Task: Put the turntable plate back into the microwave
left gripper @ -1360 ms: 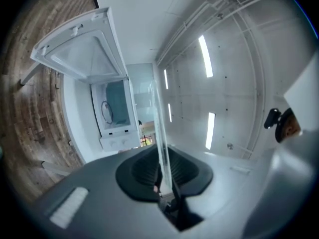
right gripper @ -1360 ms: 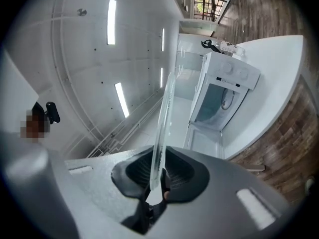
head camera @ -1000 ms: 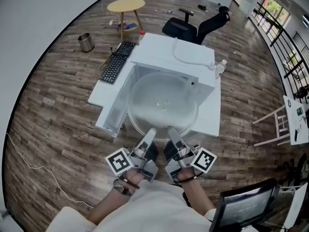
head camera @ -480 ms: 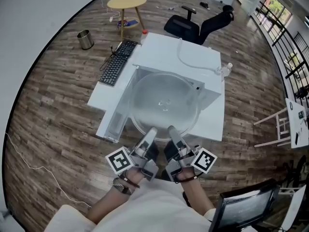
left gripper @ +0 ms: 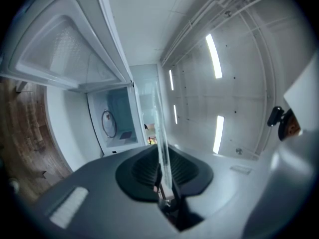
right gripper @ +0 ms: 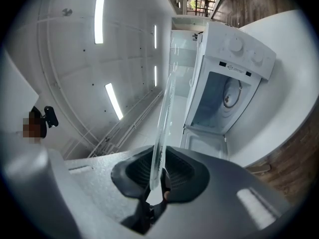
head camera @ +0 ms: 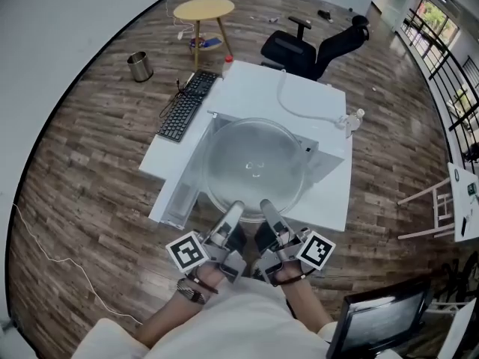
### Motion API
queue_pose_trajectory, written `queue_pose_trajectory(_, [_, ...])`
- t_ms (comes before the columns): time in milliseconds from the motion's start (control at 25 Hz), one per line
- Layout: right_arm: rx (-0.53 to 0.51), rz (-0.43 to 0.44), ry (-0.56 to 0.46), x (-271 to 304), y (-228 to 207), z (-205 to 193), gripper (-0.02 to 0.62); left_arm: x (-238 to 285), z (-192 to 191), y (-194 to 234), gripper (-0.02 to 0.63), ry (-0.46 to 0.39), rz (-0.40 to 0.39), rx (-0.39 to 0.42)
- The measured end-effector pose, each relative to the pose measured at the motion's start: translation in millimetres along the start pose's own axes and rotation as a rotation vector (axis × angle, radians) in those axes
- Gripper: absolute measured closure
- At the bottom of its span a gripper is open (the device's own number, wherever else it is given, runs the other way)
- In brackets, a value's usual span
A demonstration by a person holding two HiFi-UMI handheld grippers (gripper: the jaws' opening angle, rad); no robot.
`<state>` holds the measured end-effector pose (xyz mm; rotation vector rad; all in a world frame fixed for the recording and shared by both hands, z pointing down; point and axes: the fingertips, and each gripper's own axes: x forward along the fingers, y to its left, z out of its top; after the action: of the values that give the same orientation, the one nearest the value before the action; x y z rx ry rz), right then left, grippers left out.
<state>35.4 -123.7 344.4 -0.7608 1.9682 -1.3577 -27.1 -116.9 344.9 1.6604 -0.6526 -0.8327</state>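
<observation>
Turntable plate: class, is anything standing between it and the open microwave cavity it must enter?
Nothing visible does. The microwave door hangs open, and the turntable plate, clamped at its near rim by the left tool and right tool, has a clear line to the cavity.

One left claw (head camera: 235,208), one right claw (head camera: 264,204), one turntable plate (head camera: 254,163), one microwave (head camera: 258,88), one keyboard (head camera: 182,107), one chair (head camera: 310,47)

**Camera layout: one overhead, two gripper-mounted**
The head view looks steeply down from above the person onto the microwave (head camera: 258,88), plate (head camera: 254,163), left gripper (head camera: 233,208) and right gripper (head camera: 266,205). Each gripper view sits close behind its jaws, facing along them at the plate edge-on. All three views share the plate and microwave.
</observation>
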Motion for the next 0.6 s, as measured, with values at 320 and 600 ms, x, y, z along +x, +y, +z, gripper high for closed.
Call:
queue_pose_trajectory(320, [-0.018,0.013,0.033,5,-1,12,0.549,12,1,0,0.549,-0.025,-0.012,0.024])
queue_pose_trajectory(600, [-0.023,0.018,0.033,9,-3,10,0.546,11,4,3,0.551,-0.031,-0.001,0.011])
